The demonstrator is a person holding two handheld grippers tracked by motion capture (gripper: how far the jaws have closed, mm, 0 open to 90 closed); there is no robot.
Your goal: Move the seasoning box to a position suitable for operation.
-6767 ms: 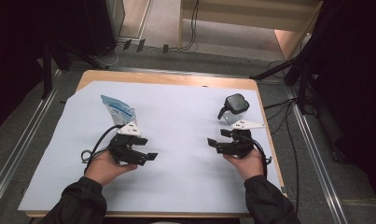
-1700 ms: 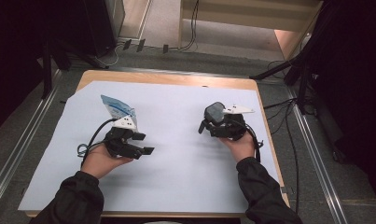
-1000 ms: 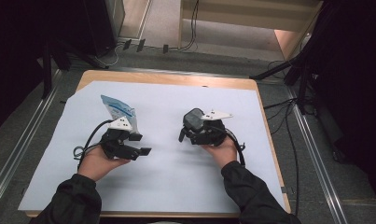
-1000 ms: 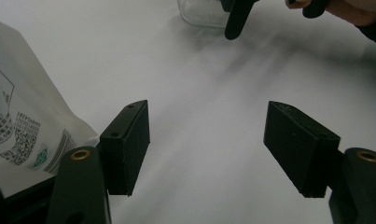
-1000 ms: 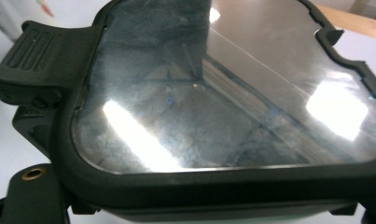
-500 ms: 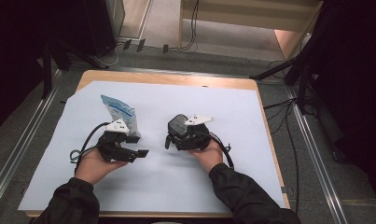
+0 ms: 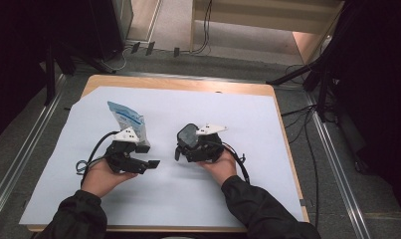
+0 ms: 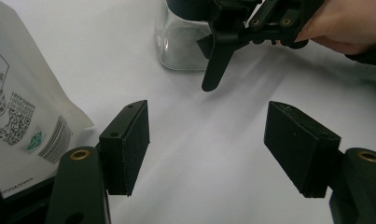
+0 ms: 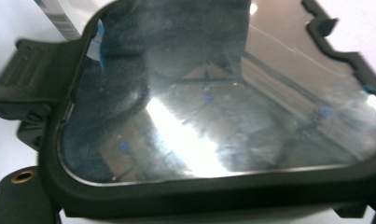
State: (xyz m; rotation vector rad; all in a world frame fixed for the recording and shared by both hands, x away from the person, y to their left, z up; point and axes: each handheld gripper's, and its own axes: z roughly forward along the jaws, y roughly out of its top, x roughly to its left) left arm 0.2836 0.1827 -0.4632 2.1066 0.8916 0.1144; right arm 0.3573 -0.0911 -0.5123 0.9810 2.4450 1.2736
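I see a clear glass jar (image 8: 181,44) with a glossy black lid (image 9: 213,107), a glossy white plastic pouch (image 8: 22,100), matt white paper (image 7: 228,114) over a wooden table (image 7: 188,84).

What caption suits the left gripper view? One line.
Left gripper, jaws open above white paper beside a pouch, facing the clear jar the right gripper holds.

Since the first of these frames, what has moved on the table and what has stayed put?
The right gripper reached the clear container with the dark lid at the table's right, took hold of it and carried it left toward the middle; it now holds it beside the left gripper. The left gripper shifted only slightly, its fingers open on nothing. The blue and white pouch and the white sheet stayed as they were.
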